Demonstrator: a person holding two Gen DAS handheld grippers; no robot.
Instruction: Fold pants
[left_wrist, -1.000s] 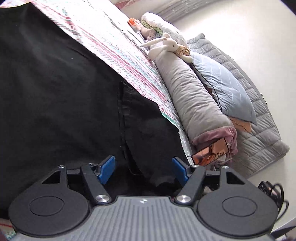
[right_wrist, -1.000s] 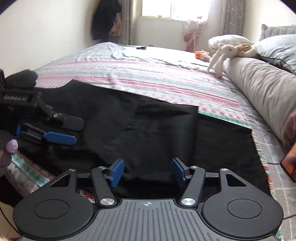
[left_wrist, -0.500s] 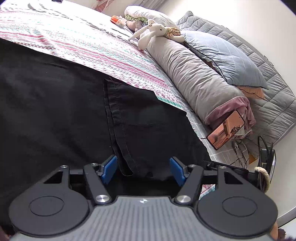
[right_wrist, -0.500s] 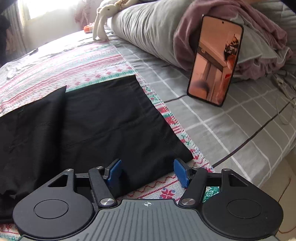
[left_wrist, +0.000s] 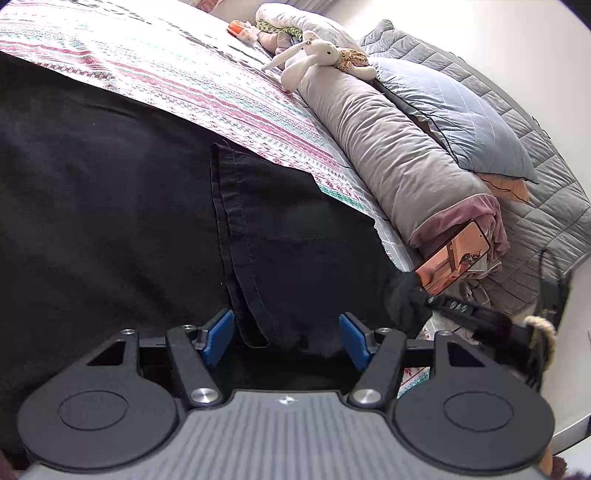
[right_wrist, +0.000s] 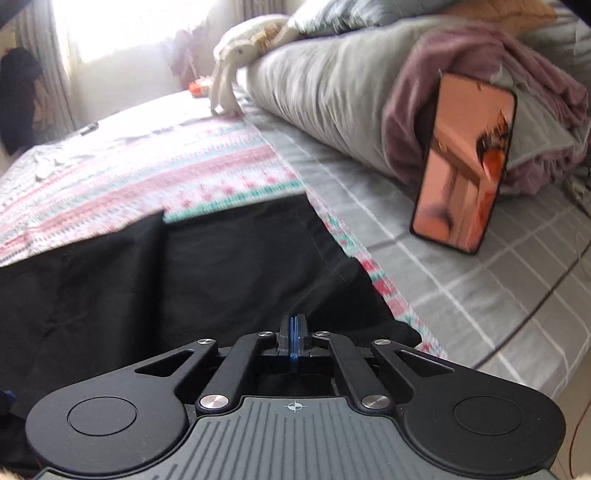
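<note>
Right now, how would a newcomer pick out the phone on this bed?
Start at the long grey bolster lying along the bed's side. At its near end, wrapped in mauve cloth, the phone stands upright, leaning against it on the grey checked sheet. Its glowing orange-pink screen is the only hard, lit thing among soft bedding.

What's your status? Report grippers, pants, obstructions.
Right gripper shut on pants corner. Left gripper open over hem. Pants flat on bed. Phone nearby, clear.

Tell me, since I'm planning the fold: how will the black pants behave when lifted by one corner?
Probably floppy: the black pants lie flat with soft creases, so they should drape and sag. Likely light; the thin corner bunches at the right gripper. The layered hem may slide apart.
</note>
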